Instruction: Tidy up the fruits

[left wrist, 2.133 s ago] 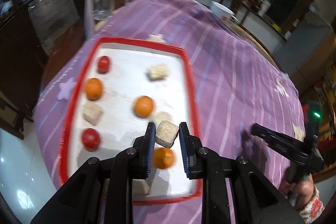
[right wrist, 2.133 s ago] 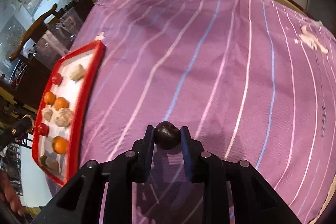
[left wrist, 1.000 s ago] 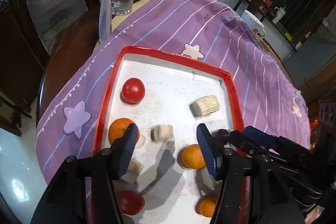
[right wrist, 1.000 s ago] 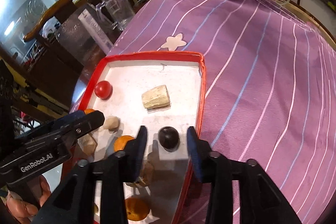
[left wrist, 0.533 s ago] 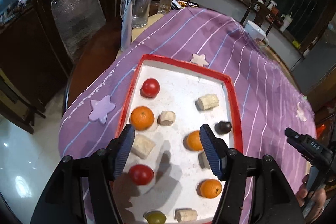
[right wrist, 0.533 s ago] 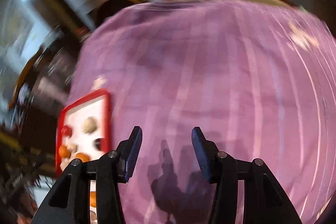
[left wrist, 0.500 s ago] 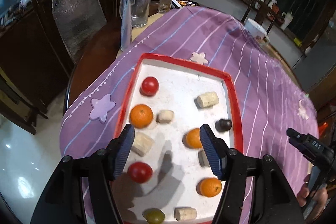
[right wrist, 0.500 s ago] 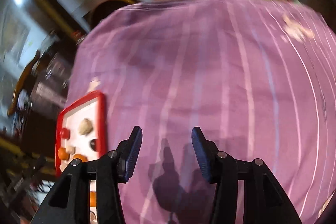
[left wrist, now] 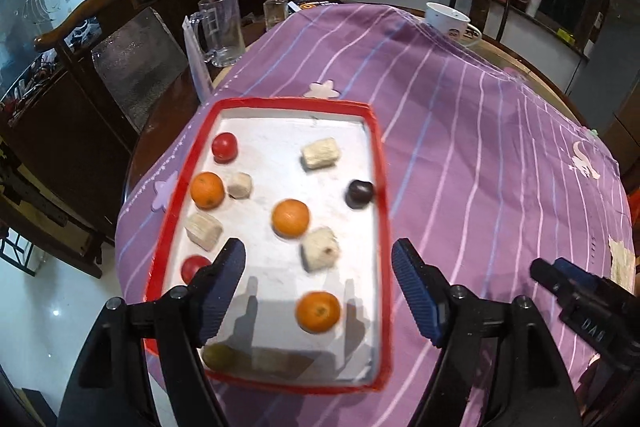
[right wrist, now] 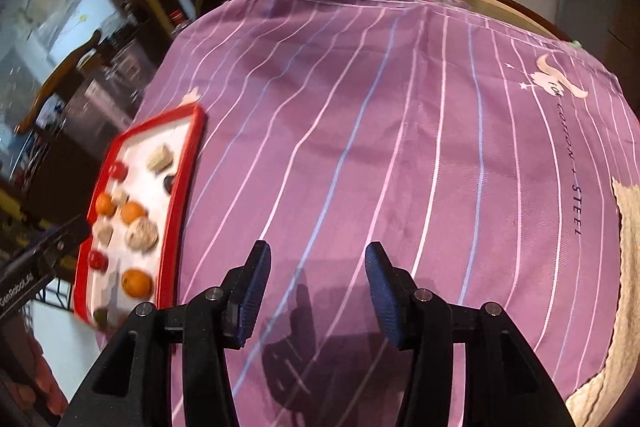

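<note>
A red-rimmed white tray [left wrist: 379,163] lies on the purple striped cloth and also shows in the right wrist view [right wrist: 188,167]. It holds three oranges [left wrist: 290,217], two red tomatoes [left wrist: 224,146], a dark plum [left wrist: 359,193] by the right rim, a green fruit [left wrist: 218,355] at the near edge and several pale beige chunks [left wrist: 320,153]. My left gripper [left wrist: 320,287] is open and empty above the tray's near end. My right gripper [right wrist: 316,291] is open and empty over bare cloth, right of the tray.
A glass mug [left wrist: 220,27], a small bottle [left wrist: 275,7] and a white cup [left wrist: 446,21] stand at the table's far edge. A wooden chair [left wrist: 120,39] stands at the left. A beige towel [right wrist: 624,267] lies at the cloth's right edge.
My left gripper let go of a beige chunk in the tray and drew back. My right gripper set the dark plum in the tray, opened, and swung right over bare cloth.
</note>
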Tool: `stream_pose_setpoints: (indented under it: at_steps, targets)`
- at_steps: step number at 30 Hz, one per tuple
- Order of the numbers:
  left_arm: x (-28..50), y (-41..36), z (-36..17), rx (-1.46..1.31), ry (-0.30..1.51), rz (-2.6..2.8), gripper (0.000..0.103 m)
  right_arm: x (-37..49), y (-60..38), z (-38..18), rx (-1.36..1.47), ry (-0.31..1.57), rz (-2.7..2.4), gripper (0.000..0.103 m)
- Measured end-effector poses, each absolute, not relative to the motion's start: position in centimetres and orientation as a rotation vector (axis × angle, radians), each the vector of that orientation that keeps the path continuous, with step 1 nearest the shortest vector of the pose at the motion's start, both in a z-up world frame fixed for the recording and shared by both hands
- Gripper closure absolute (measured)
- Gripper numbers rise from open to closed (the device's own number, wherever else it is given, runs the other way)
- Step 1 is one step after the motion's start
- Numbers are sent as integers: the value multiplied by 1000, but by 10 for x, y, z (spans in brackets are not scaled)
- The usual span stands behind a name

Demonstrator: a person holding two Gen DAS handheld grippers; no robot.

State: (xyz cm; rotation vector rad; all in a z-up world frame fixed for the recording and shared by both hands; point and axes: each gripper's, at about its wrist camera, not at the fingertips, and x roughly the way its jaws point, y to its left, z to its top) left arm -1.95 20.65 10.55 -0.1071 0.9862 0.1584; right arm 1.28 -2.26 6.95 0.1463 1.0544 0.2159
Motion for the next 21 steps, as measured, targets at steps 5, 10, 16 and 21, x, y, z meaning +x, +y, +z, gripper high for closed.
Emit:
stream_pose_setpoints:
  at_steps: [5,10,16,21]
  targets:
    - [-31,193,108,-115,984,168,28,2,-21,70,103,1059,254,49]
    - [-41,189,111,-138,978,183,28,-6,-22,72,75,1061,282,49]
    - [-52,184,122,-138,948,207,27,-13,-21,83,41,1037,304,49]
    - [-59,183,132,-128,918,235,27,-18,-17,90,17,1018,330,49]
